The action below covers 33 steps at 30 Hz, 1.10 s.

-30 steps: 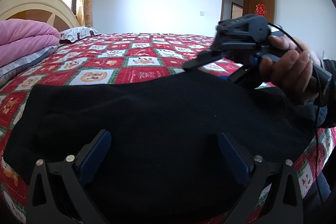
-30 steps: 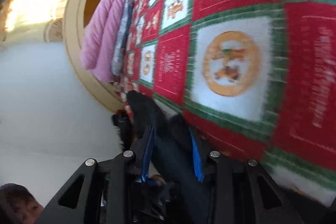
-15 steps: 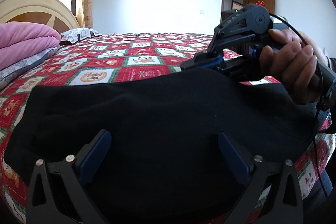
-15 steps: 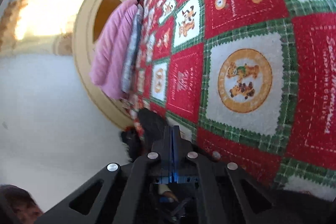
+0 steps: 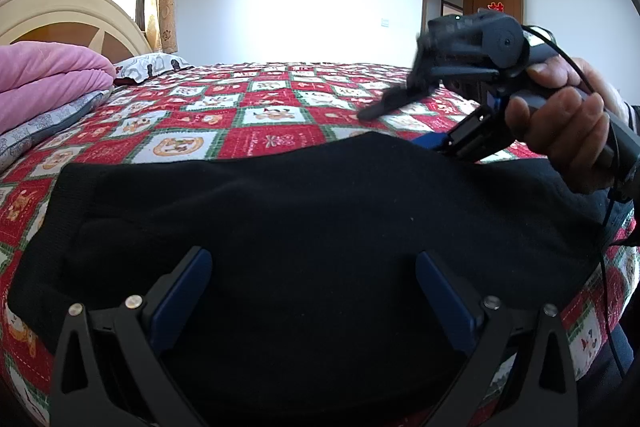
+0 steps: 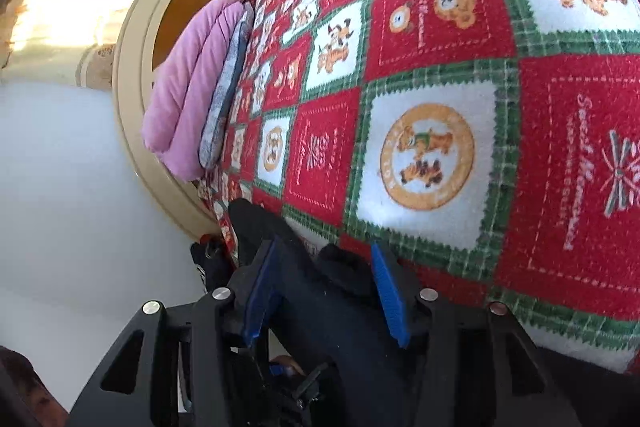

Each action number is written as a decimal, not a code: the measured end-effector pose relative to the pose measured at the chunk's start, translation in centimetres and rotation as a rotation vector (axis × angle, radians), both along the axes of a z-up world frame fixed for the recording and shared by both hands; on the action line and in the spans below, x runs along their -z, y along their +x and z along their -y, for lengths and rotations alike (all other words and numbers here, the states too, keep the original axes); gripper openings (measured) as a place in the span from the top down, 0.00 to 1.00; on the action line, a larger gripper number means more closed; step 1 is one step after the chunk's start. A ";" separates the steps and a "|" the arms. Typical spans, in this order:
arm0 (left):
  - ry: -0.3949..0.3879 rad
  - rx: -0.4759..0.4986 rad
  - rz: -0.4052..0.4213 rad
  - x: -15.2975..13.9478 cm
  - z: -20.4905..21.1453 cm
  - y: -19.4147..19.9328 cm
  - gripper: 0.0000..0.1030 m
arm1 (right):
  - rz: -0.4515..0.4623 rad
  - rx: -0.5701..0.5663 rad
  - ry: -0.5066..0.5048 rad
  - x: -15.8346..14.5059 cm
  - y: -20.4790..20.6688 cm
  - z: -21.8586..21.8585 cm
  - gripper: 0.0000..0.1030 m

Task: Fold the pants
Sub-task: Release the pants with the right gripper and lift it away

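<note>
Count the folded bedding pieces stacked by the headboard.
2. A pink plush folded quilt lies on top, and a grey patterned folded blanket lies directly under it, both at the bed's head end beside the cream headboard. More may be hidden beyond the frame.

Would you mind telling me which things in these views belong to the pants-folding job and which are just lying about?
Part of the job:
black pants
left gripper, open over the pants
right gripper, open at the pants' far edge

Just lying about:
pink blanket
grey patterned pillow
patchwork bedspread
headboard
</note>
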<state>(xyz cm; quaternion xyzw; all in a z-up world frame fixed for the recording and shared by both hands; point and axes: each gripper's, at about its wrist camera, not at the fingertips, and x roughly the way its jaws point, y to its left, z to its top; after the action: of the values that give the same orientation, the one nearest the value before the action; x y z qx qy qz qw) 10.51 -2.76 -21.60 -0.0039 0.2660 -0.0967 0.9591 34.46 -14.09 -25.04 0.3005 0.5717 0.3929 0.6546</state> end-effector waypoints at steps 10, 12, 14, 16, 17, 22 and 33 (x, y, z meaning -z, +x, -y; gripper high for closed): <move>0.003 0.001 0.002 0.0 0.0 0.0 0.00 | 0.152 0.009 0.001 -2.7 -1.5 -0.3 0.94; 0.003 0.002 0.003 0.0 0.1 0.0 0.00 | 0.262 0.005 -0.011 -5.1 -2.6 -0.8 0.94; 0.002 0.003 0.004 0.0 0.1 -0.1 0.00 | 0.341 0.015 -0.058 -6.3 -3.3 -1.2 0.95; 0.010 0.002 0.003 0.0 0.2 -0.1 0.00 | 0.382 0.046 -0.156 -6.0 -3.2 -1.3 0.95; 0.015 0.002 0.002 0.0 0.2 -0.1 0.00 | 0.376 0.060 -0.199 -5.2 -2.8 -1.4 0.95; 0.024 0.004 0.001 0.0 0.2 -0.1 0.00 | 0.263 0.118 -0.222 -0.3 -0.7 -1.0 0.94; 0.049 -0.004 0.006 -0.1 0.4 -0.3 0.00 | 0.482 0.428 -0.402 -7.0 -10.8 10.5 0.54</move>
<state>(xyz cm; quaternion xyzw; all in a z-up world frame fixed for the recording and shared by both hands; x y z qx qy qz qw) 10.24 -3.16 -21.55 0.0192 0.2652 -0.0883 0.9600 23.64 -24.60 -18.00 0.1775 0.3914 0.1867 0.8834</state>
